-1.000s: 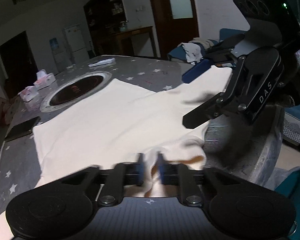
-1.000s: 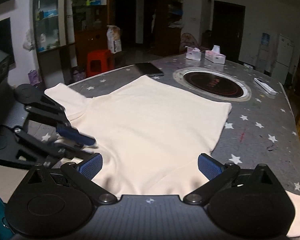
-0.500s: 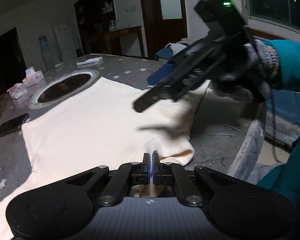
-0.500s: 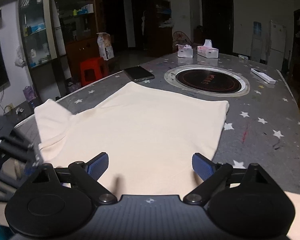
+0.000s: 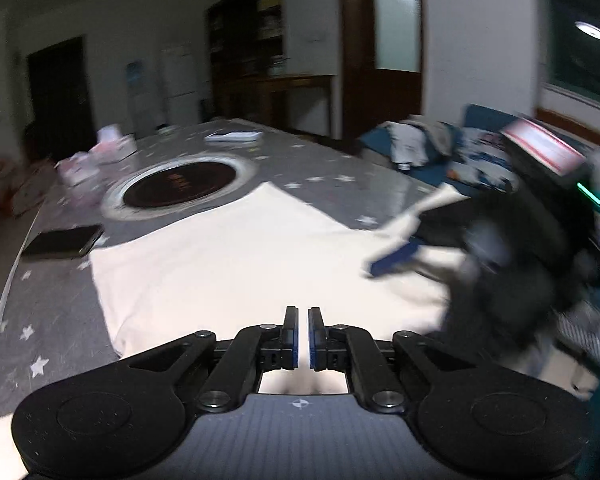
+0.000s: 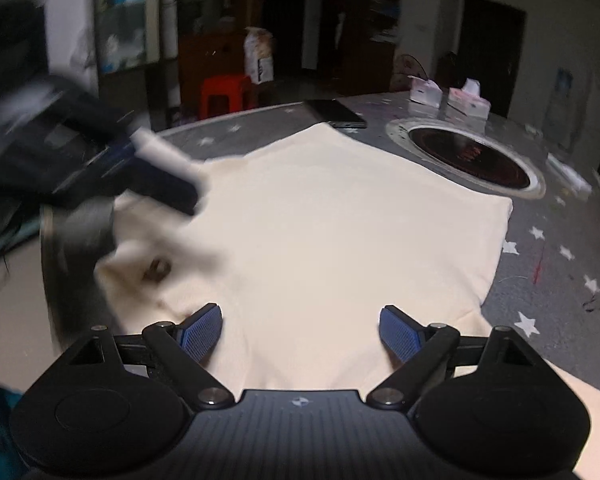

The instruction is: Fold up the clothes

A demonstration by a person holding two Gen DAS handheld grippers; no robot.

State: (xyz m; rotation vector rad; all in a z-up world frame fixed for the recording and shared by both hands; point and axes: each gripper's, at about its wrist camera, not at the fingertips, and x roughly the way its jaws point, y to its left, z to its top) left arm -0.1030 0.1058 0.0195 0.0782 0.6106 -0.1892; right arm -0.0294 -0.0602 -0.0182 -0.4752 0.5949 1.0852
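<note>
We see a grey star-printed bench (image 6: 556,280) carrying the cream garment (image 6: 340,216), a dark phone (image 6: 336,114), tissue boxes (image 6: 470,100) and an inset round burner (image 6: 468,156).

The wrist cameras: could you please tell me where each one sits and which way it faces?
Left wrist: on the left gripper, looking along its nearly closed fingers across the shirt toward the hob; the right gripper blurs in at the right.
Right wrist: on the right gripper, looking between its wide-open fingers over the shirt from another side; the left gripper blurs in at the left.
Shared: shirt, hob, phone, starred table.
</note>
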